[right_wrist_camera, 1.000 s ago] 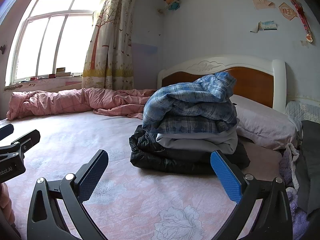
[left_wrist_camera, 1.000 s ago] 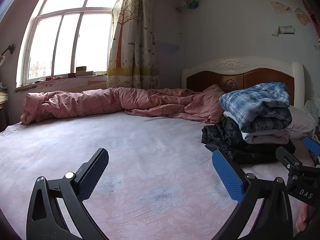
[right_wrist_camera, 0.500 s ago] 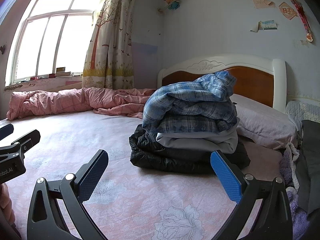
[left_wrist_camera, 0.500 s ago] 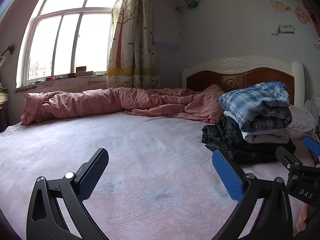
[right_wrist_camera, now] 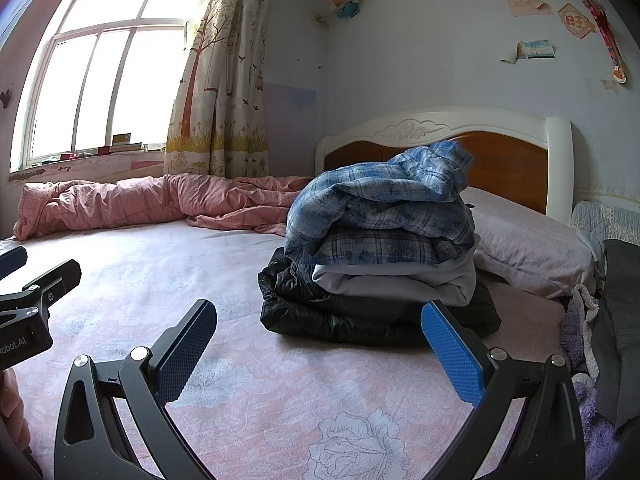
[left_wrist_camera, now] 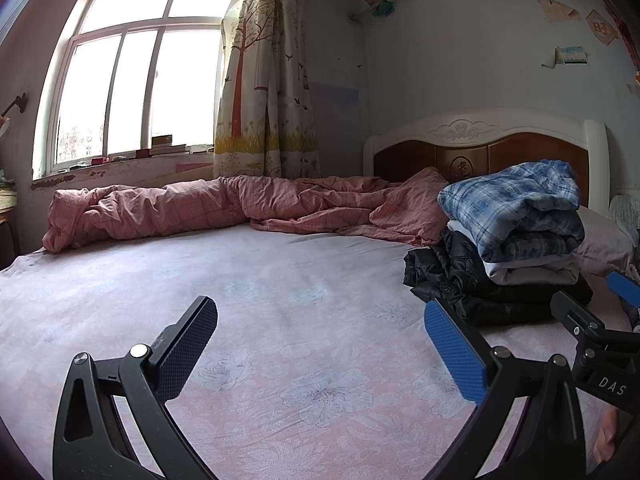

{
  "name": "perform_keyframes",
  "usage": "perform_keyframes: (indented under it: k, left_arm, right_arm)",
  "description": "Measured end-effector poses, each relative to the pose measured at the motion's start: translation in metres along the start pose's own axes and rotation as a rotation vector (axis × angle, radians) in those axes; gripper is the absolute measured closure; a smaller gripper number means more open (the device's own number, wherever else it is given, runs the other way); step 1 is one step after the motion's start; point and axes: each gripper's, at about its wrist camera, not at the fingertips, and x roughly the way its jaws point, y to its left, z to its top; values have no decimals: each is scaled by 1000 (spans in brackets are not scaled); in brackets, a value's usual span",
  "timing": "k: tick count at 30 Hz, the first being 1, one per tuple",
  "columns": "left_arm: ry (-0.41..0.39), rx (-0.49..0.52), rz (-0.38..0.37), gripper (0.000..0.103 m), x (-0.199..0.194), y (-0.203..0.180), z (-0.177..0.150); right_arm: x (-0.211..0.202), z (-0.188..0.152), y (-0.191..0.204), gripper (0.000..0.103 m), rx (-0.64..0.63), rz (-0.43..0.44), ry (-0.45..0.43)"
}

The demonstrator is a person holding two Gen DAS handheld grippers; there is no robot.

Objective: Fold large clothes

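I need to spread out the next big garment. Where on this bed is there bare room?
The pink floral sheet lies bare between the rumpled pink quilt along the window side and the stack of folded clothes. Right of that stack it is crowded: a pale pillow and a dark clothing heap.

Your bed (left_wrist_camera: 280, 280) carries a rumpled pink quilt (left_wrist_camera: 240, 208), folded clothes stack (right_wrist_camera: 380, 248), pillow (right_wrist_camera: 528, 244).
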Motion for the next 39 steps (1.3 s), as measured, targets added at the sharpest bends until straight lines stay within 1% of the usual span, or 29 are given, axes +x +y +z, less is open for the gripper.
perform_keyframes:
  k: [9, 13, 39]
  left_arm:
    - [-4, 16, 0, 0, -2, 0, -1]
    - [-17, 17, 0, 0, -5, 1, -1]
    - [-16, 25, 0, 0, -7, 1, -2]
  right_arm:
    - [0, 0, 0, 0, 0, 0, 0]
    - [0, 0, 0, 0, 0, 0, 1]
    - [0, 1, 0, 0, 1, 0, 3]
